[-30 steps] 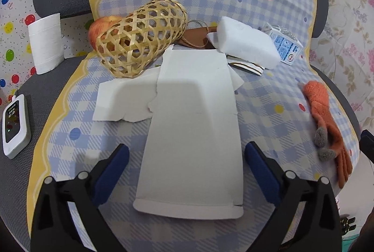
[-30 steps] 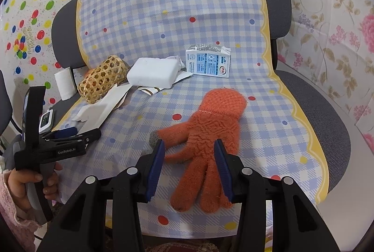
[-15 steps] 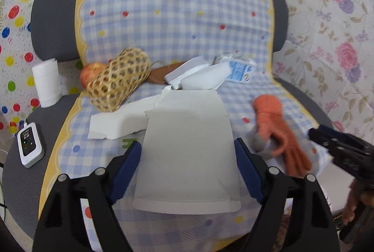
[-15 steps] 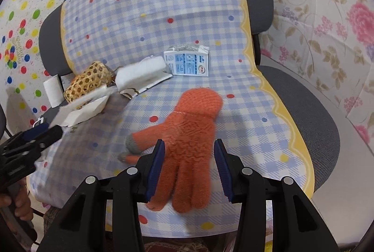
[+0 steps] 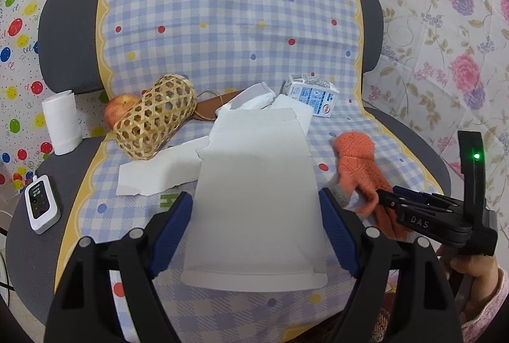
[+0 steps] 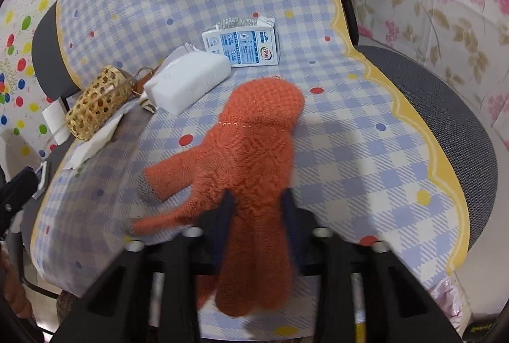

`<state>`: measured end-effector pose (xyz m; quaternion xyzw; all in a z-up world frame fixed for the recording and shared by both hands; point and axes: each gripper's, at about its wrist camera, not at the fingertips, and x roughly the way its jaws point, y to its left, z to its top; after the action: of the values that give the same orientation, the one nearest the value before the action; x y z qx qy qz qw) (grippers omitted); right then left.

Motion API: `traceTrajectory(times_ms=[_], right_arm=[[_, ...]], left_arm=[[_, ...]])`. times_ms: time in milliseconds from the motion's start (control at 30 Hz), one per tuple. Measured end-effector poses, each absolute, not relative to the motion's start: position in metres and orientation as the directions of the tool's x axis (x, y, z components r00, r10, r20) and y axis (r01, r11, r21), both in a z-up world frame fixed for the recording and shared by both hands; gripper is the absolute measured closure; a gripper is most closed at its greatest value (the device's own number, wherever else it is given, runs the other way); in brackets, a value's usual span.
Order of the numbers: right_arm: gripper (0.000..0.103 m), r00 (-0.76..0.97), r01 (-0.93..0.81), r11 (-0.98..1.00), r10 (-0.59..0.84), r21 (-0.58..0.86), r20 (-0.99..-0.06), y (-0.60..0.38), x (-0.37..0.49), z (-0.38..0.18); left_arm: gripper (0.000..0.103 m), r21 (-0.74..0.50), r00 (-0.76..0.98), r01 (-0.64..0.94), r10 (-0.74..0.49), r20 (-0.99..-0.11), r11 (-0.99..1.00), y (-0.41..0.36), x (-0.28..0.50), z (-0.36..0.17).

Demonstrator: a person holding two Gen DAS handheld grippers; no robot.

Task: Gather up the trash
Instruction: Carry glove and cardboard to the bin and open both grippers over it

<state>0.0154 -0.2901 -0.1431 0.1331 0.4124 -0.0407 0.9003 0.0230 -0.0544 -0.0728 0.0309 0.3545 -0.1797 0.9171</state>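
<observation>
Your left hand-held gripper [image 5: 256, 231] grips the flat white card [image 5: 254, 203] across its width, above the chair seat [image 6: 350, 152]. Your right hand-held gripper [image 6: 257, 212] has just been closing, pinching the orange glove [image 6: 251, 152]. Next, lift both clear; the milk carton [image 6: 243, 45] waits farther back.
</observation>
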Motion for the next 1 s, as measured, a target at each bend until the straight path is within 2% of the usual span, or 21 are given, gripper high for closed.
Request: traceTrajectory(times_ms=[33,300,600,733,1000], right_arm=[[0.095,0.669,0.191,0.961,0.021,0.199,-0.743,-0.291,0.012,-0.139],[0.097,0.754,0.19,0.973,-0.058,0.133,-0.655,-0.301,-0.026,-0.087],[0.097,0.788,0.224,0.969,-0.115,0.108,-0.605,-0.314,-0.119,-0.048],[0.097,0.776,0.274,0.957,-0.16,0.098,-0.61,-0.323,-0.163,-0.048],[0.096,0.675,0.429,0.902,-0.28,0.054,-0.682,-0.355,-0.24,-0.079]], left_arm=[[0.025,-0.07,0.683,0.35,-0.306,-0.663,0.934,-0.054,0.023,-0.073],[0.025,-0.061,0.687,0.379,-0.325,-0.65,0.923,-0.062,0.007,-0.067],[0.025,-0.079,0.637,0.537,-0.465,-0.615,0.84,-0.11,-0.051,-0.054],[0.025,-0.082,0.576,0.631,-0.537,-0.616,0.772,-0.141,-0.084,-0.058],[0.025,-0.081,0.442,0.771,-0.624,-0.644,0.631,-0.193,-0.137,-0.076]])
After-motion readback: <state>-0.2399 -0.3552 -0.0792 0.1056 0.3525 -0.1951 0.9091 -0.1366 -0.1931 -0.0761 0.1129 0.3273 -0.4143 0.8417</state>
